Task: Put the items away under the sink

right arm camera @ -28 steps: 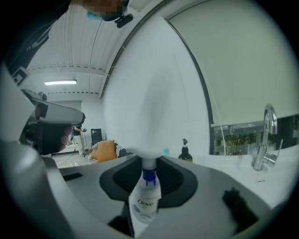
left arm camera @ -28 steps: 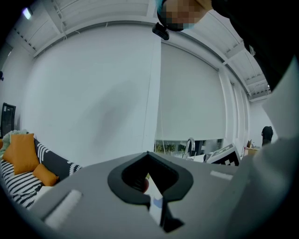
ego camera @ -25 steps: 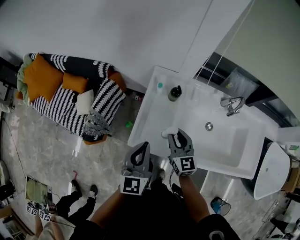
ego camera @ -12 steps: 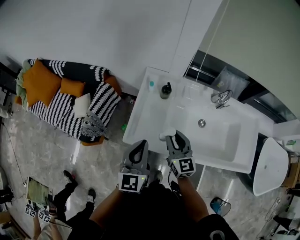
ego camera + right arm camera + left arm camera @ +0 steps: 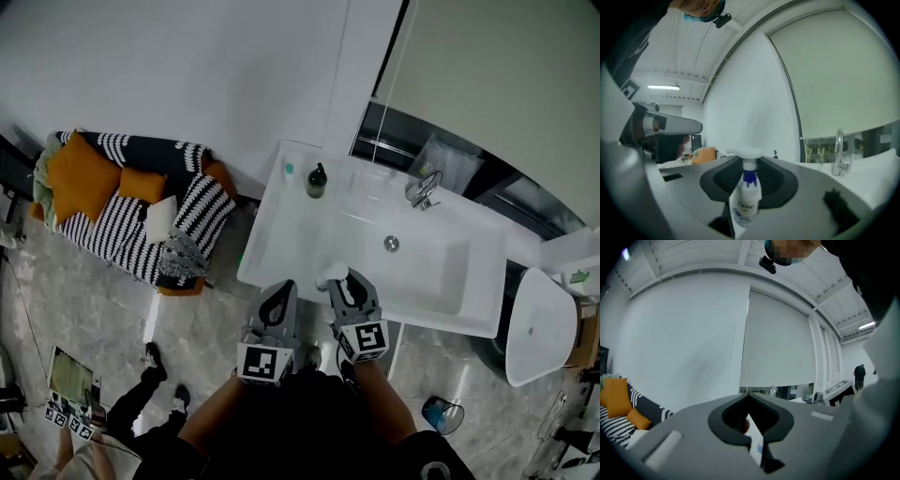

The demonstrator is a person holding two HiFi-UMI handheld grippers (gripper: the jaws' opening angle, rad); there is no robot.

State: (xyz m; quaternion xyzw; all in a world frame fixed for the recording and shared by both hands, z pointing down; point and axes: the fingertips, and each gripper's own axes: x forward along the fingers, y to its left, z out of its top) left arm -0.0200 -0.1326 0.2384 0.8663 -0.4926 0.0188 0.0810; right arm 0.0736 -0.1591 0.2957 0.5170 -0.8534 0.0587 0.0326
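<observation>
My right gripper [image 5: 349, 286] is shut on a white Dove pump bottle [image 5: 745, 200]. The bottle stands upright between the jaws, and its white cap [image 5: 331, 274] pokes out above the front rim of the white sink counter [image 5: 281, 253]. Beside it, my left gripper [image 5: 278, 305] is shut on a small flat white-and-blue packet [image 5: 756, 440], with something reddish behind the packet. Both grippers hover at the counter's near edge, over the floor. The space under the sink is hidden from every view.
A dark soap bottle [image 5: 317, 181] and a small teal item [image 5: 289, 170] stand at the counter's back left. The faucet [image 5: 424, 190] is behind the basin drain [image 5: 391, 244]. A striped sofa [image 5: 131, 202] is on the left, a toilet [image 5: 539, 328] on the right, and a blue bin [image 5: 436, 412] on the floor.
The head view has swung, so the sink sits further left and lower in frame. Both grippers stay at the counter's front edge, holding the same items.
</observation>
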